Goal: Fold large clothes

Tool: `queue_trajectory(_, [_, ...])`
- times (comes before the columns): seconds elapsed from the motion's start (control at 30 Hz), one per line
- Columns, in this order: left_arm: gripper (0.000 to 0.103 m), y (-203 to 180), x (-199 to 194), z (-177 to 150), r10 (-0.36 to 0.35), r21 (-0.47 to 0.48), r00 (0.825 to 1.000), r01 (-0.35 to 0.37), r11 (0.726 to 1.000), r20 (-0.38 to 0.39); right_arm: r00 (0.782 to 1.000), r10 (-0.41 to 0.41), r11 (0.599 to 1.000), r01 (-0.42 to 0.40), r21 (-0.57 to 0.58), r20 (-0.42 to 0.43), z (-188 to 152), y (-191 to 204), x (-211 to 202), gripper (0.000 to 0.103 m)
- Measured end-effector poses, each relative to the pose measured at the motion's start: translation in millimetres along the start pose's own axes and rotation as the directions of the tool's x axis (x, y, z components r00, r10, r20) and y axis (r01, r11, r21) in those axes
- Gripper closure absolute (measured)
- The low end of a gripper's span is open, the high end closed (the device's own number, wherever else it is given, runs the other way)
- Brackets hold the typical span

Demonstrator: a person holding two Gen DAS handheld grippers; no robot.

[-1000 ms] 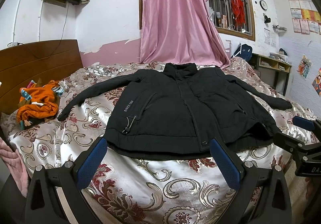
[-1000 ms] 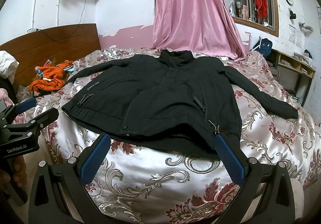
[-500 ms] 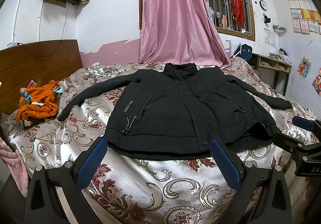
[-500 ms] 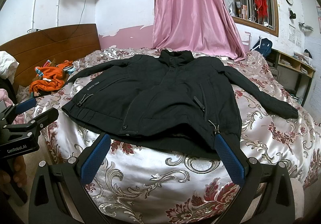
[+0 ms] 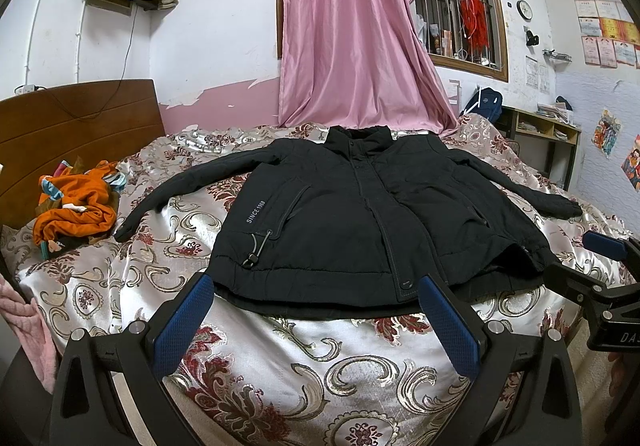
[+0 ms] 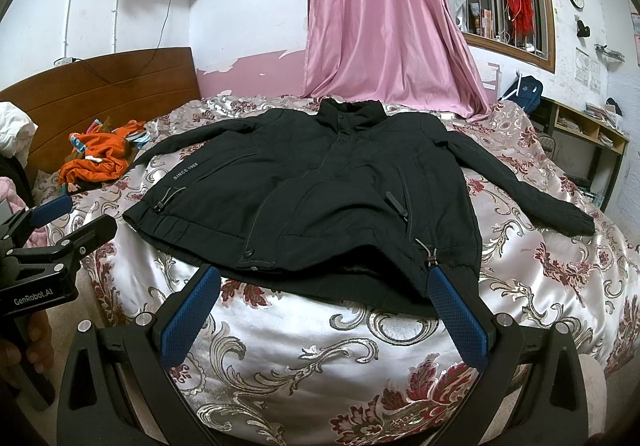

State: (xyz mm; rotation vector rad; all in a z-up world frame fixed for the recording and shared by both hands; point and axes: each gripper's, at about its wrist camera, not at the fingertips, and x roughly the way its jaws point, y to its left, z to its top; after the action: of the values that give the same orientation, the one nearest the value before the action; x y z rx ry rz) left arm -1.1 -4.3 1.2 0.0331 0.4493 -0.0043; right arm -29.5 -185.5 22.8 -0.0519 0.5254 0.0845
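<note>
A black jacket [image 5: 360, 218] [image 6: 320, 194] lies flat on the bed, front up, collar far, both sleeves spread out to the sides. My left gripper [image 5: 316, 298] hangs open just short of the hem, nothing between its blue pads. My right gripper [image 6: 324, 286] is open too, in front of the hem's right half, empty. Each gripper shows at the edge of the other's view: the right gripper's fingers [image 5: 604, 246] and the left gripper's fingers [image 6: 52, 210].
The bed [image 5: 304, 362] wears a floral satin cover. An orange garment pile [image 5: 76, 206] lies at the left by the wooden headboard [image 5: 80, 118]. A pink curtain [image 5: 352, 38] hangs behind; a desk shelf [image 5: 540, 134] stands at the right wall.
</note>
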Motion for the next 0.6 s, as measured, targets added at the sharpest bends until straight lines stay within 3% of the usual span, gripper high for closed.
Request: queue_trajectory(0.6, [0.000,-6.6,-2.4,4.1,-0.003,0.003,1.000,0.003,1.000,-0.005,1.000,0.000,1.000,0.000,0.004,0.000,1.0,3.0,-2.3,0.001])
